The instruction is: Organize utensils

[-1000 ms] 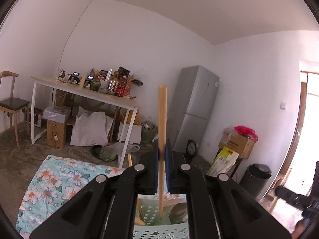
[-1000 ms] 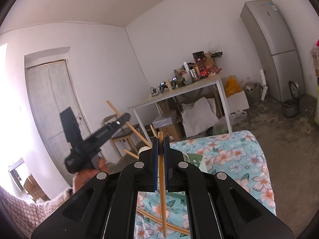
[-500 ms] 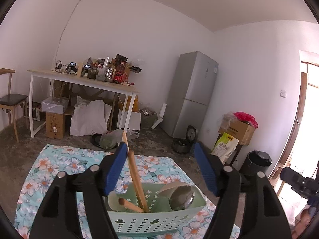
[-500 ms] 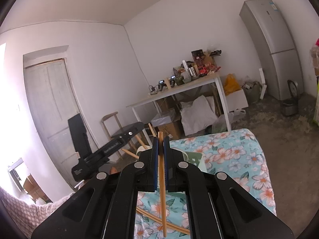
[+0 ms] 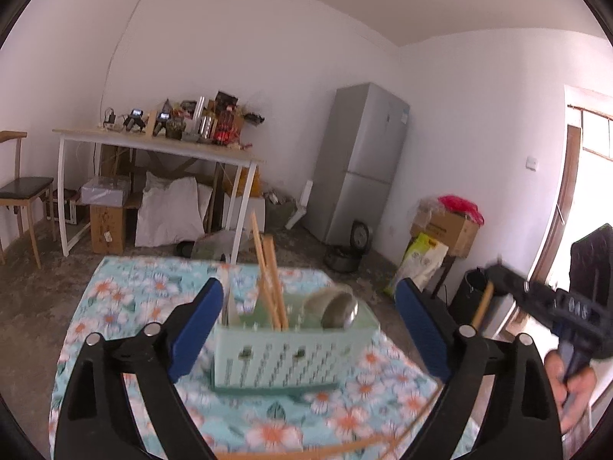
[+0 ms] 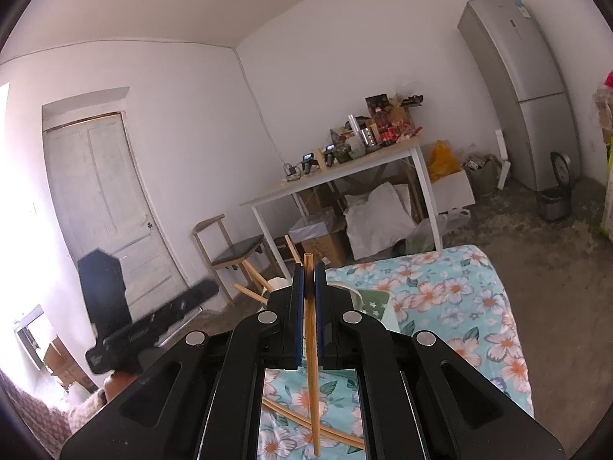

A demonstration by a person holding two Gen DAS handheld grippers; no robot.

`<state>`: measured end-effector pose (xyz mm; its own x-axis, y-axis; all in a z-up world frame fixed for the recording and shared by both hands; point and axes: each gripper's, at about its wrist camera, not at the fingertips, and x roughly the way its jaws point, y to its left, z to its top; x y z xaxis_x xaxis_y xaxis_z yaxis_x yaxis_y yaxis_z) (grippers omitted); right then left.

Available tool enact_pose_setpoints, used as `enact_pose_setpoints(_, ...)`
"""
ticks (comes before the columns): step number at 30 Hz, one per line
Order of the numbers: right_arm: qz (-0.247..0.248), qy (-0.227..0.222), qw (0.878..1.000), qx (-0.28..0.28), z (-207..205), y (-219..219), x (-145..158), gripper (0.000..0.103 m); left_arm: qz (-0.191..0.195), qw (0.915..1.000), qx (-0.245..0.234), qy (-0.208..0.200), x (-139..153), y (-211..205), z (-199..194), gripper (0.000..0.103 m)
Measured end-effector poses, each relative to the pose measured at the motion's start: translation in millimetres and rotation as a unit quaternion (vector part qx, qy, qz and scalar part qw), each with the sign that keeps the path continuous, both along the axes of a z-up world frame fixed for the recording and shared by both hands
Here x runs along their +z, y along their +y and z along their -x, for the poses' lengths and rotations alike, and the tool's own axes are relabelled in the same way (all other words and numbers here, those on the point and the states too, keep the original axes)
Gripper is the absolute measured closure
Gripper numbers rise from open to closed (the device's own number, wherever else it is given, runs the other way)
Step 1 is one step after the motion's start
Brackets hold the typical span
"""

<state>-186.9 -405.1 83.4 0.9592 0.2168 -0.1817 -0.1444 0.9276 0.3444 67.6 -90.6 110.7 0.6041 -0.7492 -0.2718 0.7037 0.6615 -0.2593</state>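
Observation:
My left gripper [image 5: 308, 291] hangs over the floral cloth [image 5: 126, 306], its jaws opening wide with nothing between the pads. Beyond it stands a mint green basket [image 5: 291, 352] holding upright wooden chopsticks [image 5: 270, 280] and a metal ladle [image 5: 339, 308]. More chopsticks [image 5: 345, 446] lie loose on the cloth in front. My right gripper [image 6: 308, 272] is shut on one wooden chopstick [image 6: 312, 364], which stands nearly upright between its pads. In the right wrist view, the right gripper hides most of the basket [image 6: 377, 301].
A white table [image 5: 161, 149] piled with clutter stands at the back, with boxes and bags under it. A grey fridge [image 5: 360, 161] is to its right and a wooden chair [image 5: 23, 191] to its left. Cardboard boxes [image 5: 446, 230] and a dark bin [image 5: 473, 287] stand by the doorway.
My left gripper has opened and let its chopstick drop into the basket, then drawn back and lower. The right gripper has kept still, shut on its chopstick.

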Motion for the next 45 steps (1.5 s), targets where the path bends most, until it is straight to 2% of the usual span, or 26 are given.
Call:
enact_pose_setpoints(9, 0.004, 0.000, 1.000, 0.005, -7, 3, -3, 0.100, -0.068, 0.9956, 0.012, 0.065, -54, 10, 14, 0.009)
enact_pose_setpoints(14, 0.010, 0.001, 1.000, 0.008, -11, 7, -3, 0.100, -0.082, 0.9905, 0.034, 0.106, -78, 18, 10, 0.009)
enact_pose_setpoints(17, 0.012, 0.002, 1.000, 0.011, -14, 11, -2, 0.100, -0.089, 0.9885, 0.042, 0.115, -86, 22, 8, 0.008)
enact_pose_setpoints(28, 0.029, 0.000, 0.999, 0.022, -26, 26, 2, 0.100, -0.100, 0.9851, 0.053, 0.129, -100, 30, 8, 0.006)
enact_pose_setpoints(45, 0.058, -0.016, 0.998, 0.032, -38, 47, 18, 0.100, -0.086, 0.9842, 0.062, 0.142, -105, 47, 3, 0.006)
